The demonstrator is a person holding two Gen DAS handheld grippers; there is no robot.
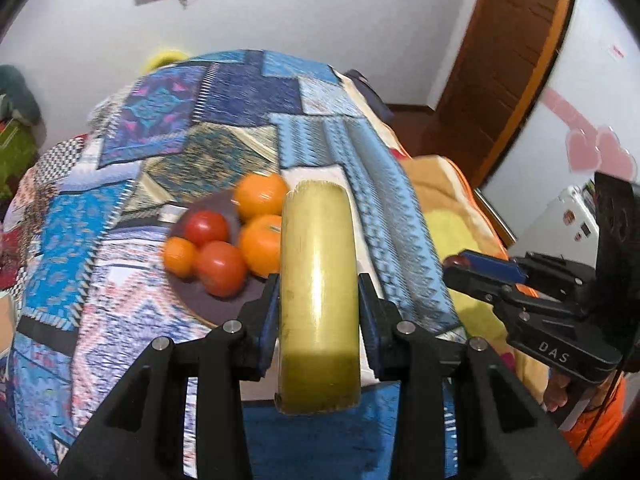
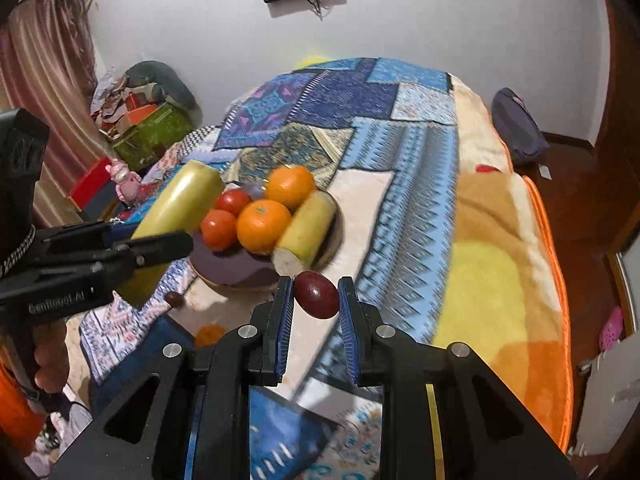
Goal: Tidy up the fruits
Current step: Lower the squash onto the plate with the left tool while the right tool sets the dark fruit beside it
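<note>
My left gripper is shut on a yellow-green gourd piece, held above the bed just right of a dark plate. The plate holds oranges and tomatoes. In the right wrist view the left gripper and its gourd piece show at left. My right gripper is shut on a small dark red fruit, just in front of the plate, where a second gourd piece lies beside oranges and tomatoes.
The plate sits on a patchwork bedspread with an orange-yellow blanket to the right. A small dark fruit lies on the bed near the plate. Clutter and boxes stand left; a door is at the right.
</note>
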